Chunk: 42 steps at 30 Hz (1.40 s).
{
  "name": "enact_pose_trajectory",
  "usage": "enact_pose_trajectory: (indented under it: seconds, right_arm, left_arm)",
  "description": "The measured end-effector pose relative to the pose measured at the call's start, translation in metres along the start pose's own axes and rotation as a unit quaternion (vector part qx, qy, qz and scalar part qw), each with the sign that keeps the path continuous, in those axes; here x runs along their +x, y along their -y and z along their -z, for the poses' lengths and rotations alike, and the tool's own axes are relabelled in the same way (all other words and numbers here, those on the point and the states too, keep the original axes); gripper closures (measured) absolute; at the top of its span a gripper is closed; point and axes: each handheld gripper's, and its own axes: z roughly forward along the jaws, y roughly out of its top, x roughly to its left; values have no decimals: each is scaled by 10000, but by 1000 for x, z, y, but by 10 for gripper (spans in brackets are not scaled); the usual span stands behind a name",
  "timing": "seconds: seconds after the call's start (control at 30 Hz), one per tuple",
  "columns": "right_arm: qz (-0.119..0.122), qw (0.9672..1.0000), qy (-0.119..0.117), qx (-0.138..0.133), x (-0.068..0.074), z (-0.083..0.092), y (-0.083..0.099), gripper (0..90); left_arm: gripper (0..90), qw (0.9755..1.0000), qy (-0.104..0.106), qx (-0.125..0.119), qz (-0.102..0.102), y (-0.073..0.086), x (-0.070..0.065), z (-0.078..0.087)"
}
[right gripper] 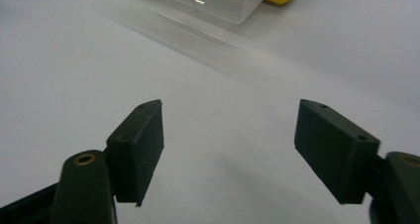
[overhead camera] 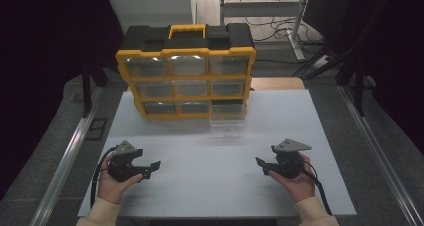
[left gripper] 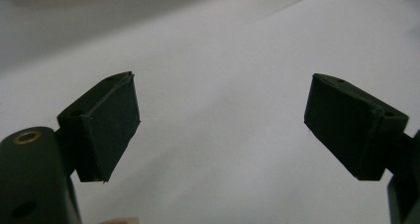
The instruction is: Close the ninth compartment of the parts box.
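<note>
Organizer stands upright at the table's far edge: yellow hard-plastic frame, black top with a yellow handle, three-by-three grid of clear bins. Bottom-right slot is dark and open. Its drawer, a clear, boxy plastic one, sits out on the table just in front of that slot. In the right gripper view the drawer shows faint moulded marks on its face, too small to read. No other writing legible.

Table top is flat matte white.

Left gripper rests near the front-left, jaws wide apart, nothing between them, matte black blocky pads with chamfered ends and small screw holes. Right gripper at front-right, jaws also apart and empty, same black pads. Both point inward, well apart from the drawer.
</note>
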Motion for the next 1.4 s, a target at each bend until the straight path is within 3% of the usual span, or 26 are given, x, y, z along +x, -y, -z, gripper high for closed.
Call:
enact_pose_trajectory:
  seconds: [0.37, 0.4, 0.8, 1.13, 1.4]
  right_arm:
    - [-12, 9999, -110, 10, 18, -12, -8, 471]
    - [-26, 10000, -93, -5, 20, -12, -9, 544]
    - [-160, 9996, -208, -128, 25, -18, -18, 874]
    - [-92, 9995, -279, -68, 34, -26, -23, 900]
    - [-40, 9994, -345, -75, 44, -44, -32, 900]
  left_arm:
    - [139, 10000, -63, -10, -19, 1, -4, 5]
    - [139, 10000, -72, -10, -18, 2, -4, 6]
    - [140, 9999, -71, 79, 35, 3, -1, 2]
    - [141, 9999, -108, 81, 74, 4, 2, 2]
    - [141, 9999, -120, 84, 72, 4, 2, 2]
